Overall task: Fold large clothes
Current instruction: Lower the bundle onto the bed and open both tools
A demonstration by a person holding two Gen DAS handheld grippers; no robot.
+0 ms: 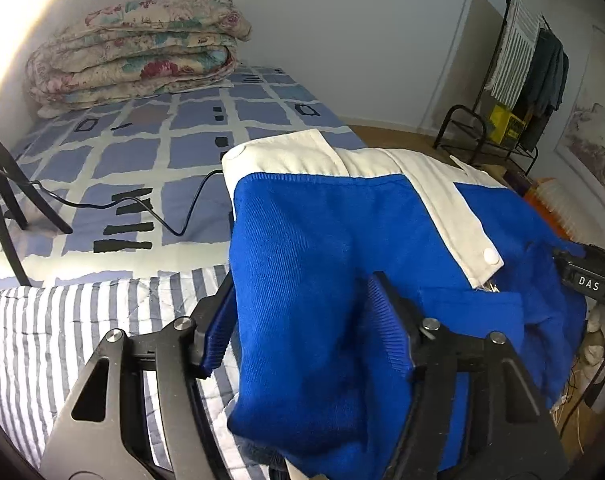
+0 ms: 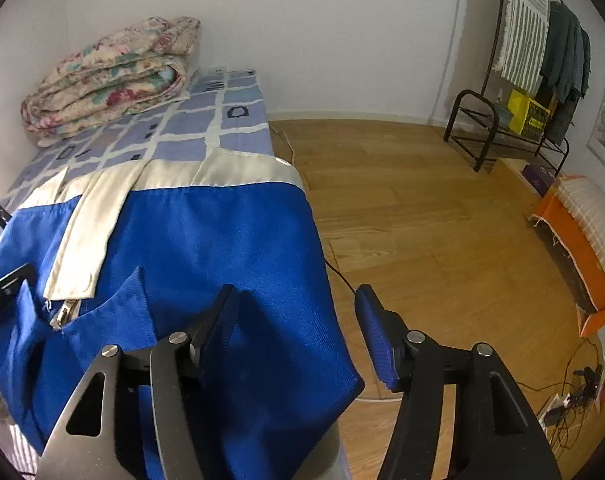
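jacket [image 2: 206, 240], blue with white yoke, lies on bed [image 1: 150, 152] near edge, folded over once, zipper end exposed. left gripper [image 1: 302, 320] and right gripper [image 2: 298, 328]: jaws spread, cloth loose between them, not pinched. judgement: fold partway; further folds and smoothing left.

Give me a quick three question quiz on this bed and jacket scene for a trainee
1. True or false: the blue jacket hangs on the clothes rack.
2. What lies at the far end of the bed? A) folded floral quilt B) suitcase C) laptop
3. Fill in: the jacket's top band and front strip are ____.

Key: 1 false, it lies on the bed. 2 A, the floral quilt. 3 white.
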